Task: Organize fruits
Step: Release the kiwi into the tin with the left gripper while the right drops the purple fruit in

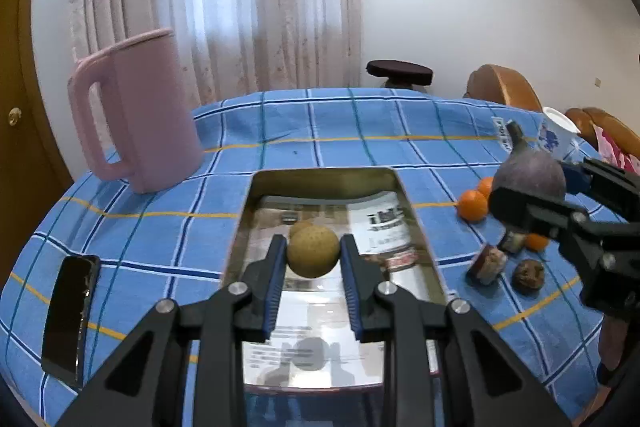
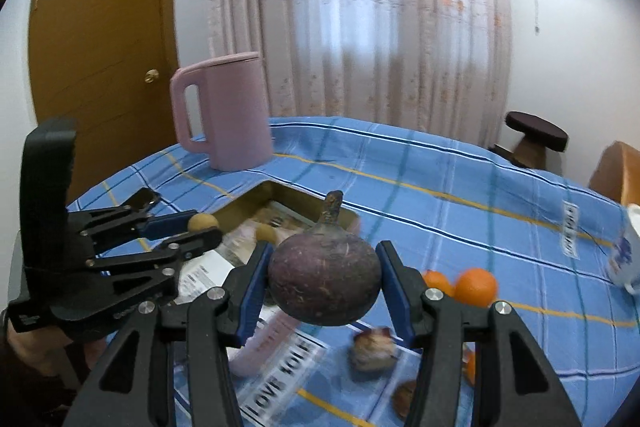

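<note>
**Two fruits held over and beside the tray**

We are gripping a small tan fruit point(image 1: 313, 251) with our left gripper point(image 1: 313, 259), above the metal tray point(image 1: 324, 175). Our right gripper point(image 2: 324, 285) is clamping a purple mangosteen point(image 2: 324, 277) just right of the tray. Oranges point(image 1: 473, 205), fruit pieces point(image 1: 489, 264), a white cup point(image 1: 557, 131) are lying further right; pink jug point(image 1: 140, 111) and phone point(image 1: 72, 311) left.

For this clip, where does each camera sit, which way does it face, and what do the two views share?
Left wrist: on the left claw, looking forward over the tray; its fingers grip a tan fruit.
Right wrist: on the right claw, facing the curtain; it grips a purple fruit.
Shared: pink jug, tray, oranges, each other's claw.
</note>
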### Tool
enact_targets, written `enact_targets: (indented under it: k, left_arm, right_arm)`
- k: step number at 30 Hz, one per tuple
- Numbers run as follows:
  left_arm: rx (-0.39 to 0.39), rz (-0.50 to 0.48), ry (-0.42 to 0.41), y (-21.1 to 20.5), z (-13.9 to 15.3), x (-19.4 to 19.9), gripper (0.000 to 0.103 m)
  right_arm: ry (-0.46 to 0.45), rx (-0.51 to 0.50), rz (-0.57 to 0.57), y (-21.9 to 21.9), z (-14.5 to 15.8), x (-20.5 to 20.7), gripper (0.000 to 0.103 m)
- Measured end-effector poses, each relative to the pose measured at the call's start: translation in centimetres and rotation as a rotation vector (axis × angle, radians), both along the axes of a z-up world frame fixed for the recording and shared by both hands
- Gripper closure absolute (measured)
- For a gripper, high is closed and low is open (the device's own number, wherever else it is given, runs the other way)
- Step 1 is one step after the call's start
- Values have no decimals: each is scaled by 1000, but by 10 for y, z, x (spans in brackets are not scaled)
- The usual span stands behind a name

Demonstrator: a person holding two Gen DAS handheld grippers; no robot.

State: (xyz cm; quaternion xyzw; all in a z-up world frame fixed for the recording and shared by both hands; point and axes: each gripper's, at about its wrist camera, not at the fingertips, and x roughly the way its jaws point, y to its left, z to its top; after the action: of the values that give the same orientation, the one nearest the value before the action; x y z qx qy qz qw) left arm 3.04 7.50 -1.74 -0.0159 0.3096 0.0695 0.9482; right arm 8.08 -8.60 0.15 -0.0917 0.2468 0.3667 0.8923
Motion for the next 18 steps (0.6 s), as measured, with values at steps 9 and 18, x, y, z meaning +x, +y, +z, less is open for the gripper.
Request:
enact_targets:
  k: [9, 18]
  left_arm:
    - [-35, 47, 21, 32, -13, 2, 75]
    - [-45, 60, 34, 44, -18, 2, 75]
  right_arm:
    - [22, -38, 73, 45, -17, -3, 48]
    - [52, -82, 105, 67, -37, -5, 48]
